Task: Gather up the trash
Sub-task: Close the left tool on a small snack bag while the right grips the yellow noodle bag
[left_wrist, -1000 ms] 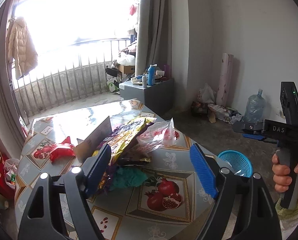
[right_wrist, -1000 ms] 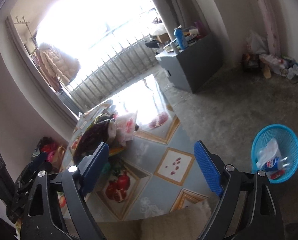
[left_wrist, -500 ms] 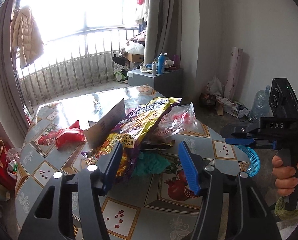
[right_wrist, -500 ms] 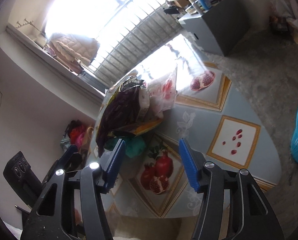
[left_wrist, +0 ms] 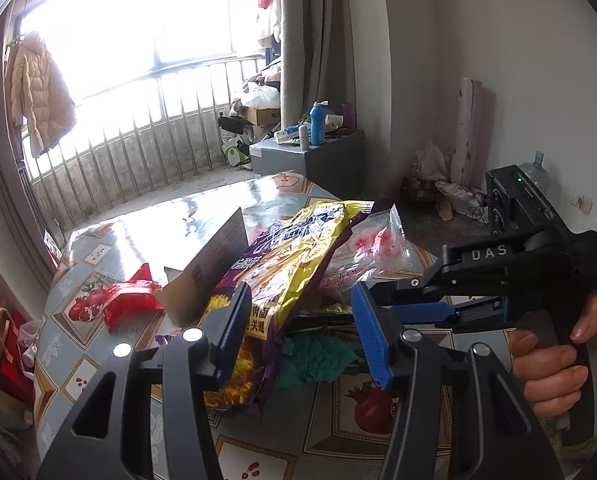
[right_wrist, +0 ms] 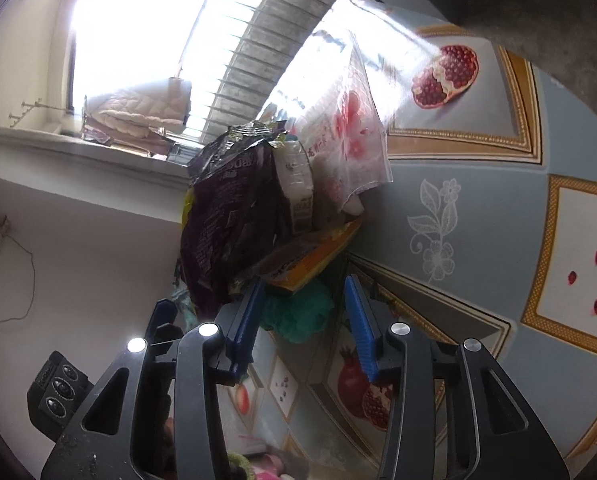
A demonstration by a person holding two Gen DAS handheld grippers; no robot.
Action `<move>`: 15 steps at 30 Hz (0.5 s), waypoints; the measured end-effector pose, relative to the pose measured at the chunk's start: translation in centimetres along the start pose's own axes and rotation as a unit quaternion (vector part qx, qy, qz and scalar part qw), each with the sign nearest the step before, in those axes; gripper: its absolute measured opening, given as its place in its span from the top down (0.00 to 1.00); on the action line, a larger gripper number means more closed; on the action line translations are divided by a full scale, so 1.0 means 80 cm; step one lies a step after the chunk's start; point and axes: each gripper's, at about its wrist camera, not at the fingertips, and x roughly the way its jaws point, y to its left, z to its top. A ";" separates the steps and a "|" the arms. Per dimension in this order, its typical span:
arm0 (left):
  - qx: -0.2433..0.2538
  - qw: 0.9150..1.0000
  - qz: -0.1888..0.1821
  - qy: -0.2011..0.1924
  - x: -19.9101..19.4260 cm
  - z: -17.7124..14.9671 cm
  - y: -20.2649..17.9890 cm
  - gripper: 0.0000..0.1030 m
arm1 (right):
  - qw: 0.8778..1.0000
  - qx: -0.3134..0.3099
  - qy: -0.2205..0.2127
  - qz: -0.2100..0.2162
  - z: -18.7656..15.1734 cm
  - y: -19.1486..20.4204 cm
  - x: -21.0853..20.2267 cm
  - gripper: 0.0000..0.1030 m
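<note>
A crinkled purple-and-yellow foil snack bag point(left_wrist: 282, 280) lies on a heap of wrappers on the glossy pomegranate-print table point(left_wrist: 146, 236), its long axis running from the near edge up toward the window. The left gripper point(left_wrist: 302, 332) stands half spread, its jaws having just been closing; its left pad touches the bag's side. The right gripper point(right_wrist: 304, 316), also just narrowing, brackets a soft teal crumpled wad point(right_wrist: 298, 312) without visibly pinching it.
</note>
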 end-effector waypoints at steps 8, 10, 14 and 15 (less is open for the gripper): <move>0.031 0.999 0.018 0.017 0.027 -0.002 -0.006 0.58 | 0.997 0.073 0.014 0.027 0.008 -0.018 0.014 0.62; 0.027 0.999 0.020 0.021 0.032 -0.001 -0.004 0.61 | 0.996 0.087 0.018 0.029 0.008 -0.021 0.015 0.64; 0.020 0.999 0.022 0.023 0.035 0.000 0.000 0.67 | 0.993 0.111 0.022 0.034 0.009 -0.029 0.021 0.66; 0.019 0.999 0.022 0.024 0.035 0.000 0.001 0.69 | 0.992 0.116 0.024 0.036 0.009 -0.031 0.022 0.67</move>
